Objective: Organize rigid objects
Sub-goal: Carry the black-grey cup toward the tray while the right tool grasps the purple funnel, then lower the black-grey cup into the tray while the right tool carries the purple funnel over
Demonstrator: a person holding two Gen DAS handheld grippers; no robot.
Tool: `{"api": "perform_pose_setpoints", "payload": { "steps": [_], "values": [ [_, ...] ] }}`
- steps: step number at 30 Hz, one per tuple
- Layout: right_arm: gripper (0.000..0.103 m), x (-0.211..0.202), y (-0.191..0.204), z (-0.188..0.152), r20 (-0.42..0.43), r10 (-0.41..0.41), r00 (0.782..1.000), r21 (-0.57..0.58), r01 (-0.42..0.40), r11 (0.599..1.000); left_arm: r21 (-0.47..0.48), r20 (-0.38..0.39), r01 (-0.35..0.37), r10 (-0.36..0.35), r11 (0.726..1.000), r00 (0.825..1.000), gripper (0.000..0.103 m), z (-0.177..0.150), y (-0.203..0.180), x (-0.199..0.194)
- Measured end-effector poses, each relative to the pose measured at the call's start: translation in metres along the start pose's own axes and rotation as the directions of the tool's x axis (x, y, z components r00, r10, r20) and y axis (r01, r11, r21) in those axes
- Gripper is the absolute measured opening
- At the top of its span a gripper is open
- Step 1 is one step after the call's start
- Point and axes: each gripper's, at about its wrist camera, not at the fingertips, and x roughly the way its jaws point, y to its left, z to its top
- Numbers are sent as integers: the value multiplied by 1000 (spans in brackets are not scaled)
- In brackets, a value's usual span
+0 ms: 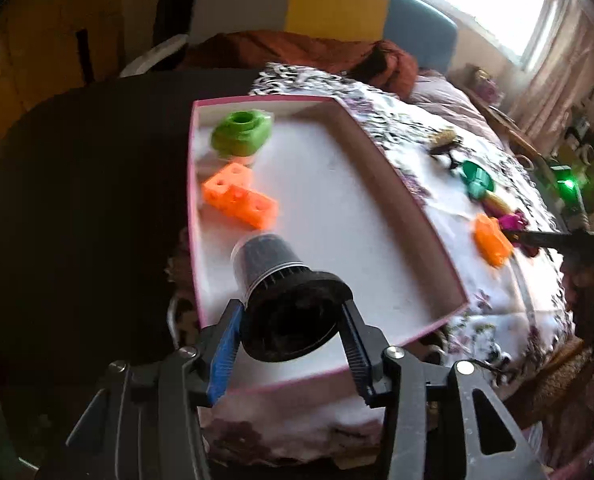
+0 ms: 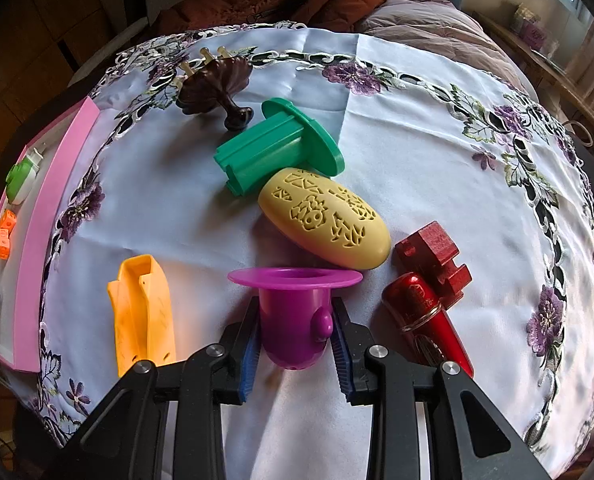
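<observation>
In the left wrist view my left gripper is shut on a black flanged cone with a clear sleeve, its pads against the wide rim. The cone hangs over the near part of the pink-edged white tray. A green ring piece and an orange holed block lie in the tray's far left corner. In the right wrist view my right gripper is shut on a purple flanged cup resting on the embroidered cloth.
Around the purple cup lie an orange channel piece, a green flanged piece, a yellow carved oval, a red wooden block, a shiny red case and a brown shell-shaped piece. The tray sits at the cloth's left edge.
</observation>
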Motion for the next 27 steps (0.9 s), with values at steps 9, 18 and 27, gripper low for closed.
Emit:
{"api": "perform_pose_setpoints", "payload": {
  "steps": [9, 18, 27],
  "values": [
    [32, -1, -3, 1, 3, -7, 1000, 3, 7, 1000, -63, 29, 29, -27, 998, 999, 52, 0, 12, -9],
    [32, -25, -16, 1, 80, -22, 997, 90, 15, 996, -104, 83, 53, -45, 993, 996, 57, 5, 20, -25],
    [32, -80, 43, 16, 238, 82, 968, -26, -78, 997, -118, 133, -3, 19, 993, 991, 57, 12, 22, -32]
  ]
}}
